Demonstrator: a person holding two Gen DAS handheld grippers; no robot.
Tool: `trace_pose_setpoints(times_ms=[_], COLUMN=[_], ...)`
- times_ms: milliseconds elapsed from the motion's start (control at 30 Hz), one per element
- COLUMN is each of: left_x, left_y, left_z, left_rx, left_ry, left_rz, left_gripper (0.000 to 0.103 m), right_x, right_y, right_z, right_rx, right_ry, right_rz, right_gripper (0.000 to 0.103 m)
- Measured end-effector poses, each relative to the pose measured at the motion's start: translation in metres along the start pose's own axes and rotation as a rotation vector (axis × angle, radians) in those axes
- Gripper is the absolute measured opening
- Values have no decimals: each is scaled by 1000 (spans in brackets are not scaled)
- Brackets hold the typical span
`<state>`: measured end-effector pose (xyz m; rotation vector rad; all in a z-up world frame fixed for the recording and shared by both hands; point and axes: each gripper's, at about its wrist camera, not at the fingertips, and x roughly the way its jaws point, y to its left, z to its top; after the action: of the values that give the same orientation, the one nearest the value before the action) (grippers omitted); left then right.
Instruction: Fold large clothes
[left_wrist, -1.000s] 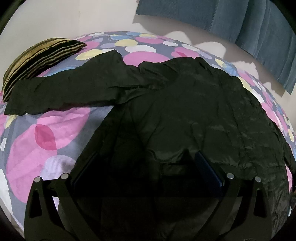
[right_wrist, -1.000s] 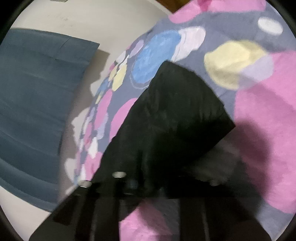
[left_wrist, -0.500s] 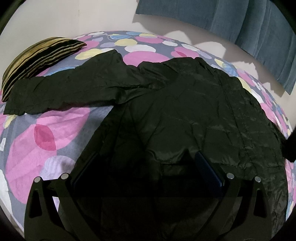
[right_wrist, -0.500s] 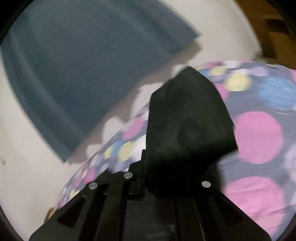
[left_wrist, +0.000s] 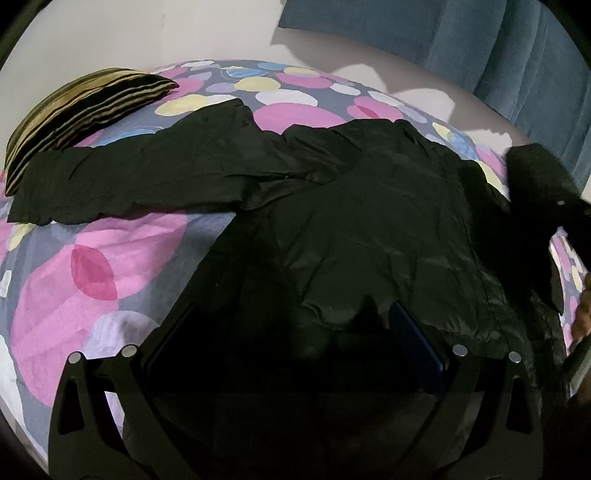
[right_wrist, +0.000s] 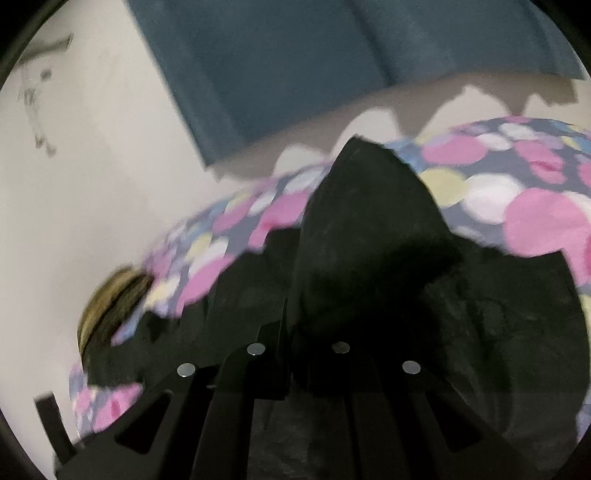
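Lifting now above the black jacket (left_wrist: 369, 229), its sleeve (right_wrist: 365, 236) (clamped in right tongs (right_wrist: 295, 332)); left tongs (left_wrist: 291, 332) agape, empty.

Left gripper (left_wrist: 291, 332): matte black frame, triangular cut-outs, four silver round screws, blue-padded fingers (left_wrist: 417, 339). Right gripper (right_wrist: 295, 354): identical black frame, four silver screws, lower frame.
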<state>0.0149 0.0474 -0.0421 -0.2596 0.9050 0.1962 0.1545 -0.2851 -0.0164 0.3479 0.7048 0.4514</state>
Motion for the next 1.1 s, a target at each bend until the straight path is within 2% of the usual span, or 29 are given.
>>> trace_pose_setpoints(times_ms=[267, 367, 467, 600, 733, 833, 867, 933, 1000, 1100], left_x=[1, 3, 2, 2, 2, 2, 2, 2, 2, 2], left_y=[0, 1, 1, 1, 1, 1, 1, 0, -1, -2], left_z=[0, 0, 0, 0, 0, 0, 0, -1, -1, -1], left_rx=[5, 7, 8, 7, 8, 8, 10, 13, 17, 15], left_ry=[4, 6, 4, 5, 5, 5, 6, 6, 7, 9], left_rz=[3, 5, 6, 6, 6, 5, 5, 8, 8, 5], left_gripper=[101, 101, 101, 101, 101, 101, 101, 101, 101, 101], right_x=[52, 59, 60, 54, 53, 60, 67, 69, 63, 35], right_y=[31, 36, 39, 41, 57, 68, 70, 72, 72, 64], right_z=[-43, -51, -56, -57, -64, -71, -75, -77, -74, -58], right_rx=[-175, -199, -210, -194, -236, -265, -277, -297, -283, -224], right_ry=[261, 315, 333, 339, 348, 405, 451, 463, 451, 398], right_rz=[9, 18, 21, 77, 115, 161, 170, 166, 180, 246], right_gripper=[6, 9, 15, 42, 58, 69, 71, 73, 73, 73])
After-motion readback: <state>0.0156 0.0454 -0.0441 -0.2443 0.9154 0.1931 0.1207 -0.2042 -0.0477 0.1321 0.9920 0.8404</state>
